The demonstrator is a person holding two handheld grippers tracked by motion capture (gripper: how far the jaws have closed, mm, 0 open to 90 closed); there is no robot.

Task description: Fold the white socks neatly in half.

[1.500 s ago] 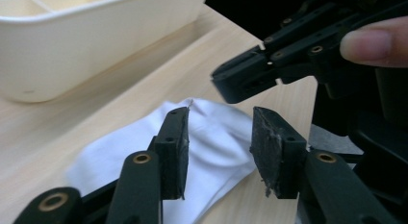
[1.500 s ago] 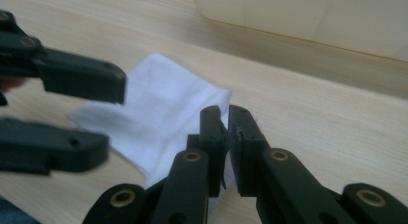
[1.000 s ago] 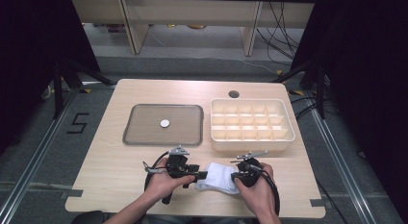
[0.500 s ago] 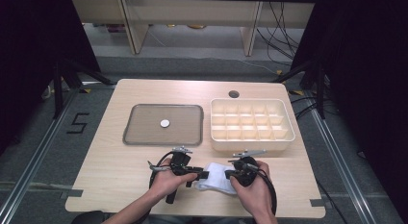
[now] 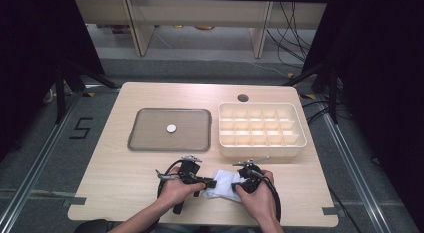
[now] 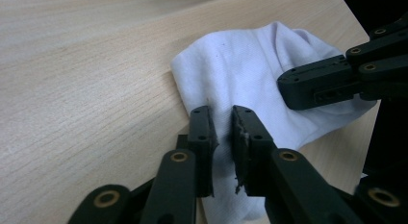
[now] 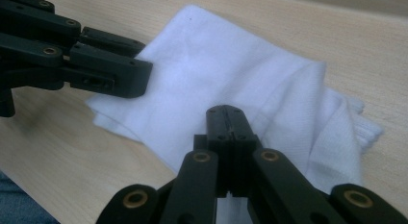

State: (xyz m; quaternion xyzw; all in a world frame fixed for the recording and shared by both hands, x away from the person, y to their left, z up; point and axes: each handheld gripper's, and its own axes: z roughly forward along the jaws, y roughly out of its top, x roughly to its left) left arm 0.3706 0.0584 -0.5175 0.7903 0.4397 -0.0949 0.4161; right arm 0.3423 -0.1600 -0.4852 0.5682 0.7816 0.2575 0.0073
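A pale wooden bench stands in a dim room, with dark curtains at both sides and shelving legs and cables on the grey floor behind it. Toward the far side of the bench lies a flat grey tray with one small white disc near its middle, and to the right of it sits a cream box split into many small compartments. A small round hole shows in the benchtop beyond the box.

At the near edge, between the person's two hands, a folded white cloth lies flat on the wood. The left gripper comes at it from the left; its fingers have just been closing and now stand nearly together, with a ridge of the cloth's edge pinched up between them. The right gripper meets the cloth from the opposite side. Its fingers are pressed fully together, and a fold of the fabric runs in under their tips, so they seem to have a thin bit of it nipped. The two grippers' tips lie near each other over the cloth, not touching.
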